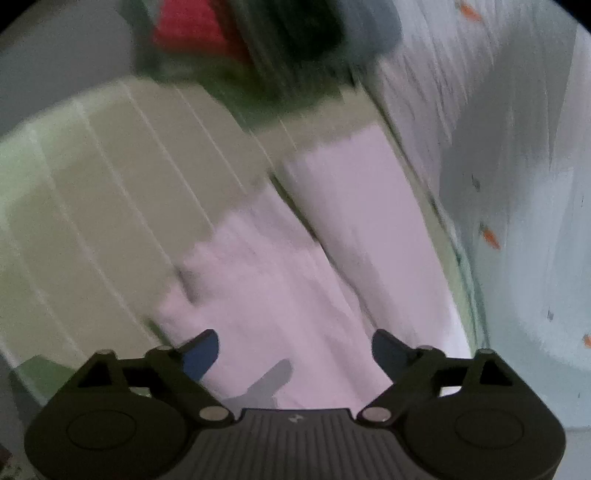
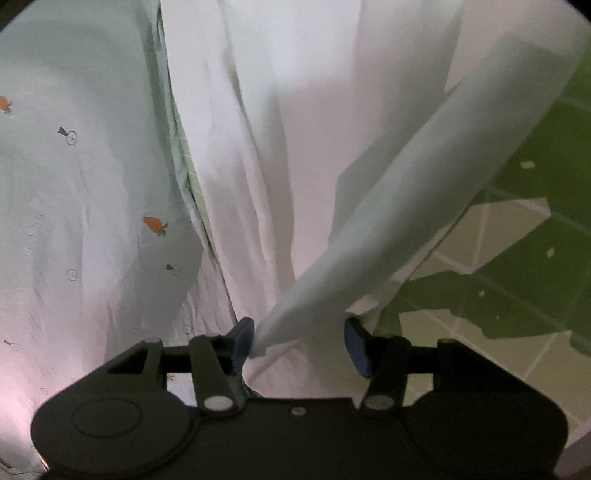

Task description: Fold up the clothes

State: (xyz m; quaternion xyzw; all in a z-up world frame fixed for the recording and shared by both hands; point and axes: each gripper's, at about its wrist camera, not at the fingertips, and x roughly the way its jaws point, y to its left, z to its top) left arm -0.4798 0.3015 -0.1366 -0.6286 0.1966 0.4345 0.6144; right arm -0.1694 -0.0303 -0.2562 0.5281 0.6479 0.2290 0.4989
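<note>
A white garment (image 1: 325, 258) lies spread on a green checked cover (image 1: 110, 192); the left wrist view is motion-blurred. My left gripper (image 1: 295, 350) is open just above the garment's near part, holding nothing. In the right wrist view the same white garment (image 2: 258, 147) fills the middle, and a loose folded strip of it (image 2: 406, 192) runs down between the fingers. My right gripper (image 2: 299, 343) is open, with the strip's end lying against the left fingertip (image 2: 243, 339).
A pale sheet with small carrot prints (image 2: 74, 184) lies left of the garment, and shows at the right in the left wrist view (image 1: 517, 184). The green checked cover (image 2: 517, 258) shows at the right. Red and dark items (image 1: 192, 33) sit far off, blurred.
</note>
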